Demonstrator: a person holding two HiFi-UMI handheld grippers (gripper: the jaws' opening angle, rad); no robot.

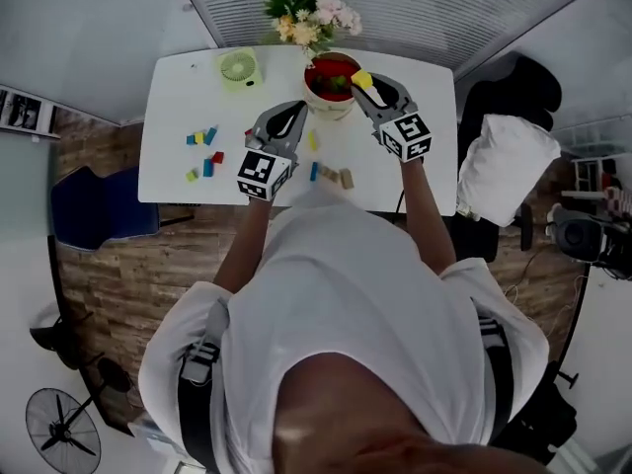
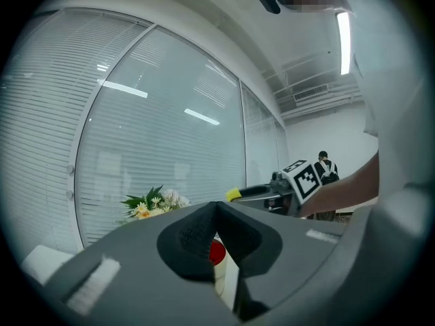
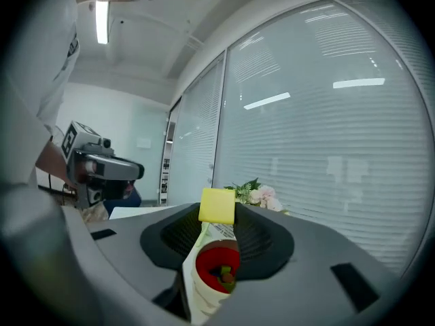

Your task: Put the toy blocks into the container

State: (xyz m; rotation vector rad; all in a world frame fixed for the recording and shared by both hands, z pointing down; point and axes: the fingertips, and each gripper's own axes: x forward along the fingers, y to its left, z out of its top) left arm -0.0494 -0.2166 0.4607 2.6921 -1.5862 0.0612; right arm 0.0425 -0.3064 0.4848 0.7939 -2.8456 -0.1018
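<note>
The container (image 1: 332, 89), a pale bowl with a red inside and a few blocks in it, stands at the table's far middle. My right gripper (image 1: 362, 80) hovers at its right rim, shut on a yellow block (image 1: 362, 79). In the right gripper view that yellow block (image 3: 217, 206) sits between the jaw tips, with the container (image 3: 217, 270) below them. My left gripper (image 1: 297, 110) is left of the container, jaws together, holding nothing; its tips (image 2: 216, 206) meet in the left gripper view. Several loose blocks (image 1: 203, 153) lie on the white table (image 1: 178, 87), and others (image 1: 334, 175) lie near its front edge.
A vase of flowers (image 1: 308, 18) and a small green fan (image 1: 238, 67) stand at the table's back edge. A dark chair with a white cushion (image 1: 507, 161) is on the right, and a blue seat (image 1: 94, 213) on the left.
</note>
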